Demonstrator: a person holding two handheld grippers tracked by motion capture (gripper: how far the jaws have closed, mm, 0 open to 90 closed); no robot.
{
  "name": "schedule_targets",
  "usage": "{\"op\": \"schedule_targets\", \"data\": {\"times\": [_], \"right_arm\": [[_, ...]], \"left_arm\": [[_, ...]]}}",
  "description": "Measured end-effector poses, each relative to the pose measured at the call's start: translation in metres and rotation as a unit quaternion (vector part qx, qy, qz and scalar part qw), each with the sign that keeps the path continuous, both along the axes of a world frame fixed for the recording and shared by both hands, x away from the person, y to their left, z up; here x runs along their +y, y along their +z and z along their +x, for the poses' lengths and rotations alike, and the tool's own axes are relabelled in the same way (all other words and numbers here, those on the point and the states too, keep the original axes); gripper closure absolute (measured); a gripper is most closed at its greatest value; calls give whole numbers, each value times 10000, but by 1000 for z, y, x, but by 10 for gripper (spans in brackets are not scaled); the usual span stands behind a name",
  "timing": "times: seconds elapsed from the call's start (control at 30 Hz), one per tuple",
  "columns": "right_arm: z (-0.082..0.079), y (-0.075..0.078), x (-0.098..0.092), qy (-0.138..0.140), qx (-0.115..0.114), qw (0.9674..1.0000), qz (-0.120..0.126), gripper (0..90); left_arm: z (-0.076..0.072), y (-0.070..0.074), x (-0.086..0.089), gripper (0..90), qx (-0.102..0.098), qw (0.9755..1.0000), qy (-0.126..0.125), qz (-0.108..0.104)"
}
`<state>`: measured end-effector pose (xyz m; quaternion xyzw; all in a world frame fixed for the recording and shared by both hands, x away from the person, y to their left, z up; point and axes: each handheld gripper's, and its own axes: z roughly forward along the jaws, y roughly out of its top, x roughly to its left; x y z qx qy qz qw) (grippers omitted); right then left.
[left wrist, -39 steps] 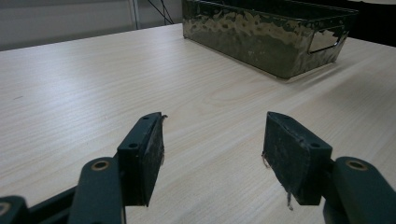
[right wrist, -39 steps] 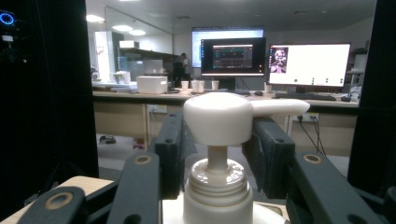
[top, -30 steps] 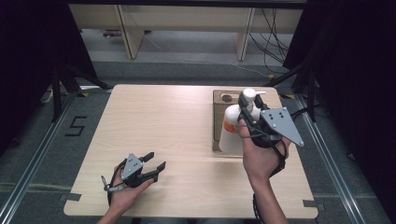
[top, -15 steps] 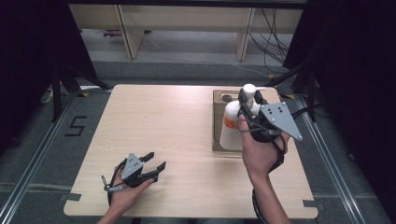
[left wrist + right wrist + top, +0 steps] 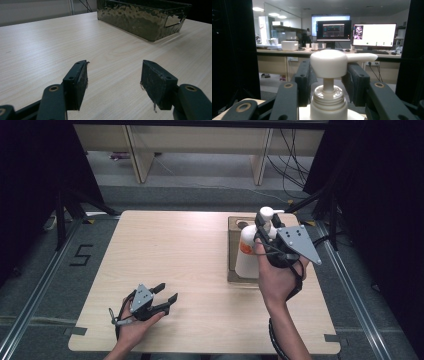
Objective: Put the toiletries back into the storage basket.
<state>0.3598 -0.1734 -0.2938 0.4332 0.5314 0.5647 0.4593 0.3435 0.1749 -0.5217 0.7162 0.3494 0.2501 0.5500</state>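
A white pump bottle (image 5: 247, 254) with an orange label stands upright over a dark metal tray (image 5: 233, 227) at the table's right. My right gripper (image 5: 265, 227) is shut on its neck just under the pump head (image 5: 329, 62), one jaw on either side, my right gripper (image 5: 329, 68) level with the cap. Whether the bottle's base touches the tray is hidden. At the front left my left gripper (image 5: 166, 293) rests low over the table, open, with nothing between its pads (image 5: 81, 83). The tray (image 5: 140, 18) lies ahead of it to the right.
The light wooden table (image 5: 175, 250) has bare room across its left and middle. Black frame posts and cables stand at both sides. Beyond the far edge are wooden shelving legs; the right gripper view looks out on a desk with monitors.
My right gripper has lifted the pump bottle slightly higher over the tray. The left gripper has stayed where it was.
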Motion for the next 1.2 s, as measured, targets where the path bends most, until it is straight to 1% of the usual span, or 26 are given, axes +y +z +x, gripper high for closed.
{"op": "schedule_targets", "data": {"times": [0.03, 0.1, 0.13, 0.17, 0.2, 0.23, 0.3, 0.33, 0.37, 0.4, 0.43, 0.47, 0.5, 0.57, 0.63, 0.67, 0.7, 0.73, 0.77, 0.8, 0.87, 0.9, 0.93, 0.97, 1.0, 1.2], "right_arm": [[1, 0, 0, -28, -63, 10000, -1, 603], [3, 0, 0, -34, -4, 10000, 1, 603], [3, 0, 0, -54, -21, 10000, -30, 603], [4, 0, 0, -15, 8, 10000, 8, 603], [5, 0, 0, -45, -53, 10000, -6, 603], [6, 0, -1, -48, -64, 9999, -79, 603], [7, 0, 1, -50, -41, 10000, 26, 603], [8, 0, 1, -48, -57, 10000, -8, 603], [9, 0, 1, -57, -65, 10000, -38, 603], [9, 0, 2, -46, -49, 10000, 14, 603], [10, 1, 2, -28, 24, 10000, 24, 603], [11, 1, 2, -41, -25, 10000, 26, 603], [12, 1, 3, -64, 17, 10000, -12, 603], [15, 0, 5, -54, -29, 10000, 7, 603], [17, 1, 5, -47, -36, 10000, -56, 603], [17, 0, 6, -29, 1, 10000, 17, 603], [18, 0, 6, -89, 6, 9999, -48, 603], [19, 0, 8, -35, 8, 10000, 45, 603], [20, -1, 8, -48, 17, 10000, 7, 603], [20, -1, 9, -48, 61, 10000, 43, 603], [23, -2, 10, -41, 40, 10000, 23, 603], [23, -2, 11, -12, 103, 9999, 34, 603], [24, -3, 11, -42, 65, 10000, 17, 603], [25, -3, 12, -55, 84, 9999, 36, 603], [25, -3, 12, -32, 124, 9999, -5, 603], [29, -5, 13, -68, 104, 9999, 33, 603]], "left_arm": [[0, 0, 0, 376, 1, 10000, 0, 0], [0, 0, 0, 376, -3, 10000, -4, 0], [0, 0, 0, 376, -2, 10000, -3, -4], [0, 0, 0, 376, -3, 10000, -4, -4], [0, 0, 0, 376, -1, 10000, -5, -3], [0, 0, 0, 376, 2, 10000, -2, -3], [0, 0, 0, 376, -6, 10000, -11, -5], [0, 0, 0, 376, 0, 10000, -5, -4], [0, 1, 1, 376, -16, 10000, 2, 88], [0, 1, 1, 376, -34, 10000, -6, 86], [0, 1, 1, 376, -38, 10000, -10, 90], [0, 1, 1, 376, -33, 10000, -9, 87], [0, 1, 1, 376, -32, 10000, -9, 73], [0, 1, 1, 376, -29, 10000, -10, 72], [0, 1, 1, 376, -35, 10000, -13, 71], [0, 1, 1, 376, -40, 10000, -12, 64], [0, 1, 1, 376, -45, 10000, -13, 63], [0, 1, 1, 376, -46, 10000, -14, 64], [0, 1, 1, 376, -43, 10000, -15, 58], [0, 1, 1, 376, -39, 10000, -16, 56], [0, 1, 1, 376, -39, 10000, -19, 65], [0, 1, 1, 376, -39, 10000, -22, 61], [-1, 1, 1, 376, -37, 10000, -22, 62], [-1, 1, 1, 376, -34, 10000, -22, 62], [-1, 1, 1, 376, -31, 10000, -23, 65], [-1, 1, 1, 376, -22, 10000, -20, 59]]}}
